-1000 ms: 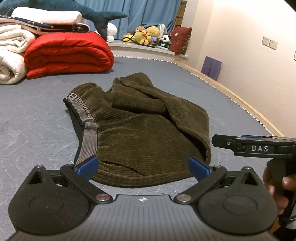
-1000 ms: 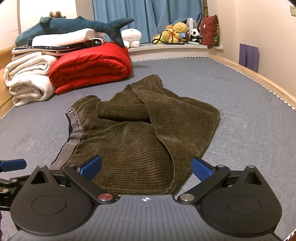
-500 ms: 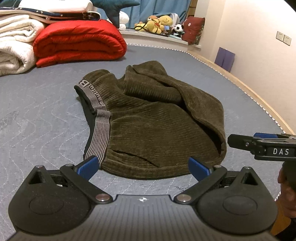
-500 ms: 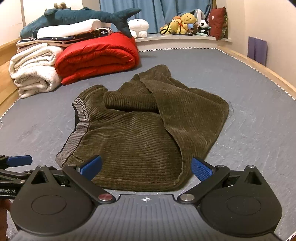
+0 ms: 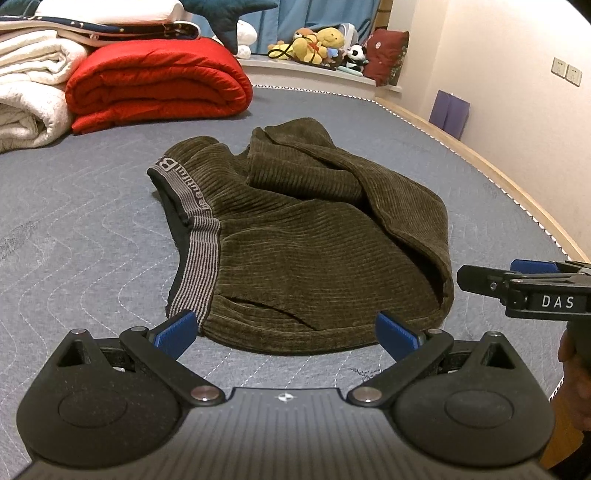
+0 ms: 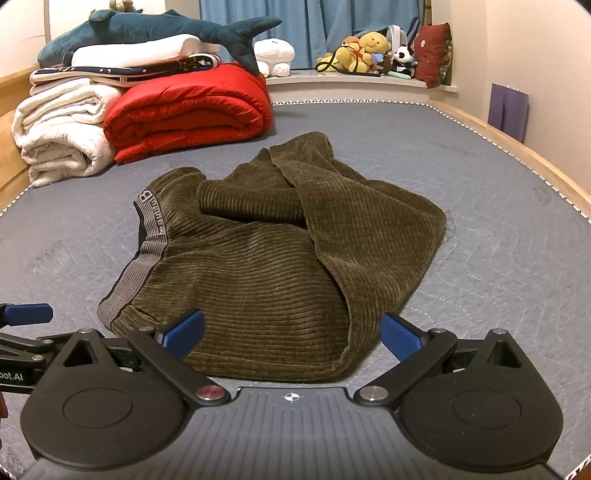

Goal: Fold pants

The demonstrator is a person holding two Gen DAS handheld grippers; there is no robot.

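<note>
Olive corduroy pants point(image 5: 306, 251) lie folded in a bundle on the grey quilted mattress point(image 5: 74, 258), their grey striped waistband point(image 5: 195, 258) on the left side. They also show in the right wrist view point(image 6: 280, 258). My left gripper point(image 5: 286, 330) is open and empty, just short of the bundle's near edge. My right gripper point(image 6: 291, 332) is open and empty, at the near edge too. In the left wrist view the right gripper shows from the side point(image 5: 517, 284) at the right, beside the pants.
A rolled red duvet point(image 6: 188, 110), white blankets point(image 6: 62, 129) and a shark plush point(image 6: 155, 33) are stacked at the far left. Stuffed toys point(image 6: 362, 51) sit on the far ledge. A wooden bed rim point(image 6: 535, 166) runs along the right, by the wall.
Both grippers have drawn back and risen a little from the pants, so the bundle sits farther ahead in both views. Both stay open; the pants have not moved.
</note>
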